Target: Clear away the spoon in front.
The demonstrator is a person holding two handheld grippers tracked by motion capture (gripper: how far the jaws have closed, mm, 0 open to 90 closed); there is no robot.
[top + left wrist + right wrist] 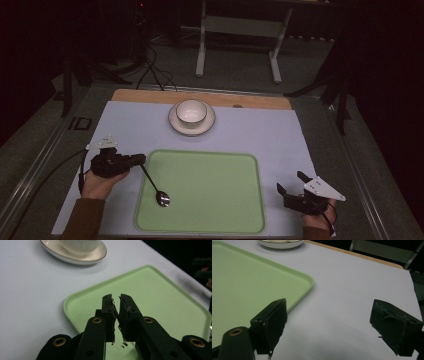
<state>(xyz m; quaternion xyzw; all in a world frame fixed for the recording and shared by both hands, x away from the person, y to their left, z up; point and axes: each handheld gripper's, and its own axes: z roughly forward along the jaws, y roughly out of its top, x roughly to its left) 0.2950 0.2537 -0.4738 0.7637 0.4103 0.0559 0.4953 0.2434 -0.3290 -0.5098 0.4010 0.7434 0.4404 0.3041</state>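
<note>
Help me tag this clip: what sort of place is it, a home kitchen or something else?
Probably a lab or studio data-collection setup, not a kitchen: a table under a plain white sheet, staged with a green tray and a bowl, and equipment stands on a dark floor behind.

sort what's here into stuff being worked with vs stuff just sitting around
In use, as far as the frames suggest:
left gripper, shut on the spoon
green tray, where the spoon's bowl rests

Sitting by:
bowl on its saucer
right gripper, open, beside the tray
white mat
</note>
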